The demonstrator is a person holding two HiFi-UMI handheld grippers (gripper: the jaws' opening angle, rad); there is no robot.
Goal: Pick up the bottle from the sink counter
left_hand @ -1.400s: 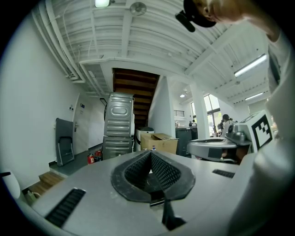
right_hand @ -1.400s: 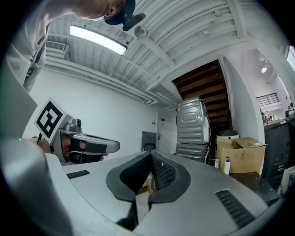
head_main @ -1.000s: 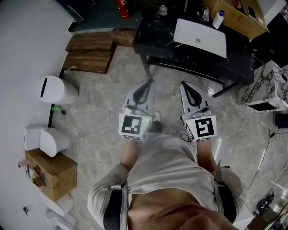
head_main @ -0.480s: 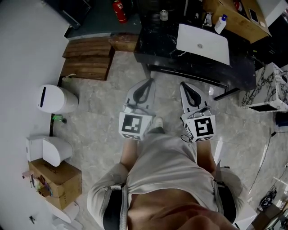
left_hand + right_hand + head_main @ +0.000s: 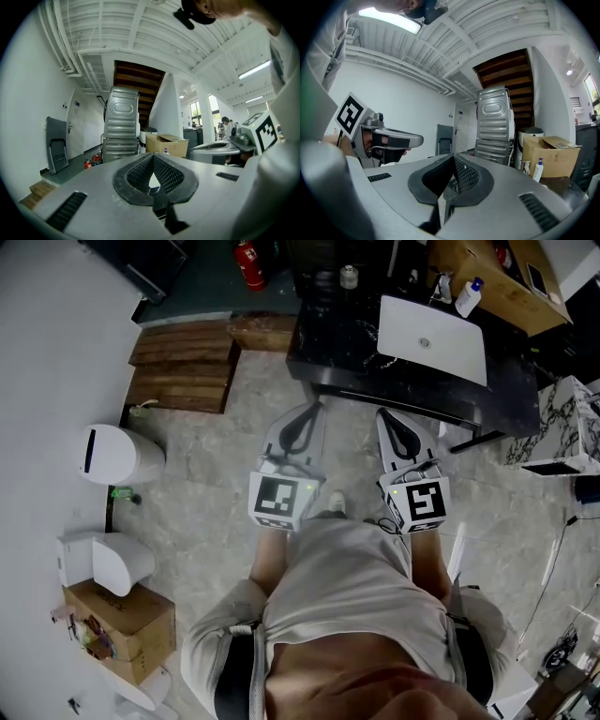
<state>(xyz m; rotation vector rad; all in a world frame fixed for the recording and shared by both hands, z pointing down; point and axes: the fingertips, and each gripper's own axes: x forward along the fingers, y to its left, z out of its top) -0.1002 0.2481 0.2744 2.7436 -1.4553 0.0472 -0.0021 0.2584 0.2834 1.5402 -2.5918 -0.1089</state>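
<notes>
The bottle point(image 5: 469, 296), white with a blue cap, stands at the far right of the white sink basin point(image 5: 431, 338), which is set in the black counter point(image 5: 347, 343). It also shows small and far off as the bottle point(image 5: 165, 151) in the left gripper view and the bottle point(image 5: 538, 170) in the right gripper view. My left gripper point(image 5: 302, 418) and right gripper point(image 5: 392, 420) are held side by side, level, pointing at the counter's near edge. Both are shut and hold nothing. The bottle is well beyond both tips.
A cardboard box point(image 5: 492, 273) sits behind the bottle and a small grey can point(image 5: 349, 276) stands on the counter's far left. Wooden steps point(image 5: 183, 362), a red extinguisher point(image 5: 248, 257), a white bin point(image 5: 117, 454) and a marble block point(image 5: 562, 423) flank the floor.
The counter, sink and bottle have drawn nearer in the head view as the person walked forward. Both grippers kept their pose side by side, still shut.
</notes>
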